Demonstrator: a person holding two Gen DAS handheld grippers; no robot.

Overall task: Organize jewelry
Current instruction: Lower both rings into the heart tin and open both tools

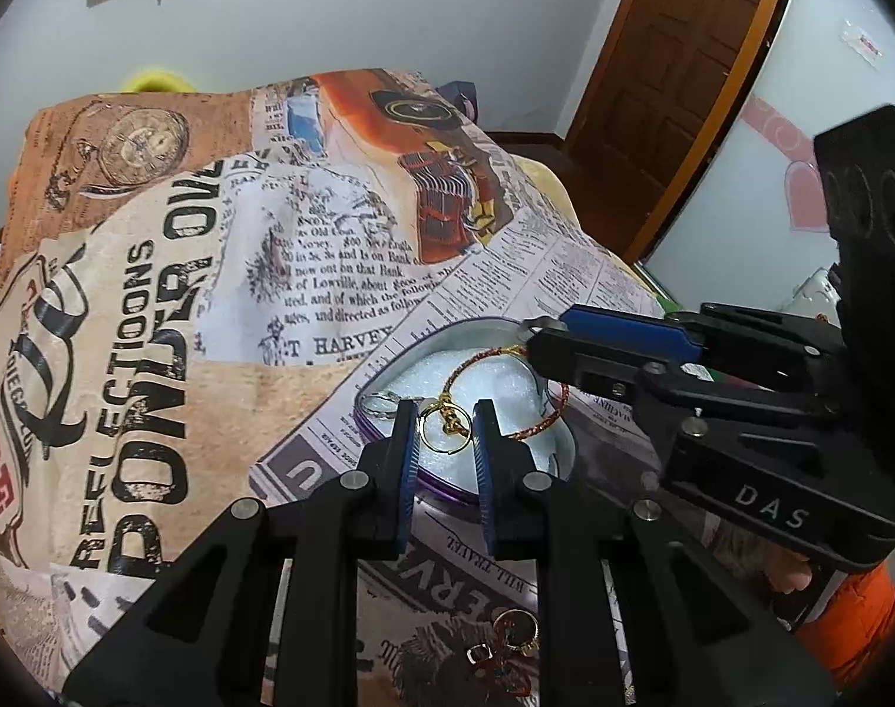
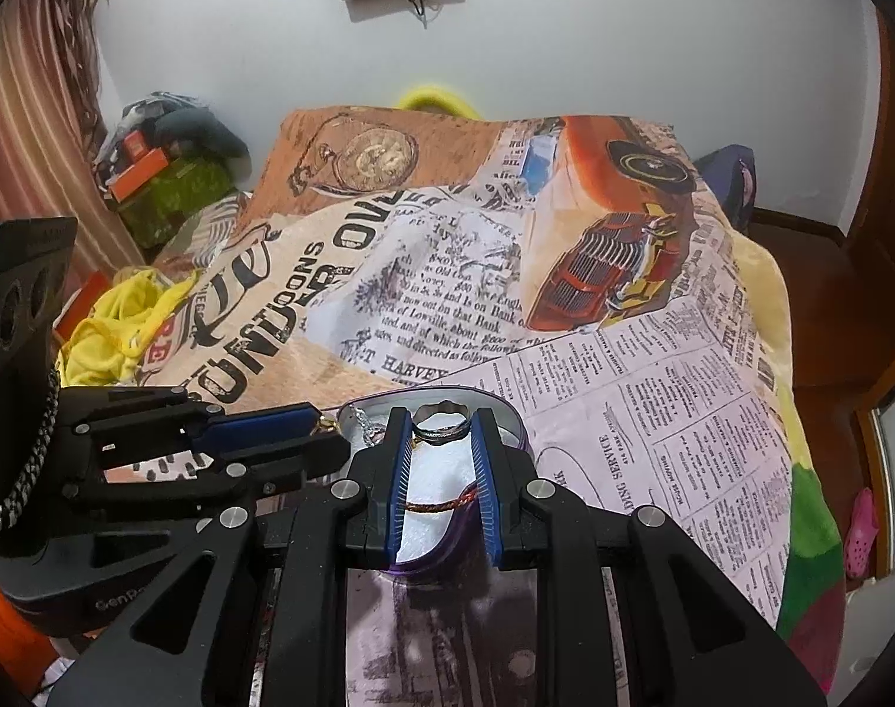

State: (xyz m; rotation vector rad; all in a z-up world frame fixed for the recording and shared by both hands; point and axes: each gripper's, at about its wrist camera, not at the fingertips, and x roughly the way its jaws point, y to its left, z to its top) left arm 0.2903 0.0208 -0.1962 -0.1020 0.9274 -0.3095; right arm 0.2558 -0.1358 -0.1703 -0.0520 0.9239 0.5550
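Right gripper [image 2: 441, 442] poised over an open jewelry tin [image 2: 509, 412] on a newspaper-print cloth [image 2: 653, 400].

Its two blue-padded fingers [image 2: 401, 489] stand a little apart, with nothing pressed between them. In the gap shows the tin's white lining [image 2: 432, 474]; a dark banded ring [image 2: 441, 433] lies just past the fingertips, and a red-and-gold cord bracelet [image 2: 441, 505] crosses the lining nearer the tool's body. To the tool's left, the left gripper [image 2: 329, 430] reaches sideways to the tin's near rim, beside a silver chain [image 2: 365, 421].
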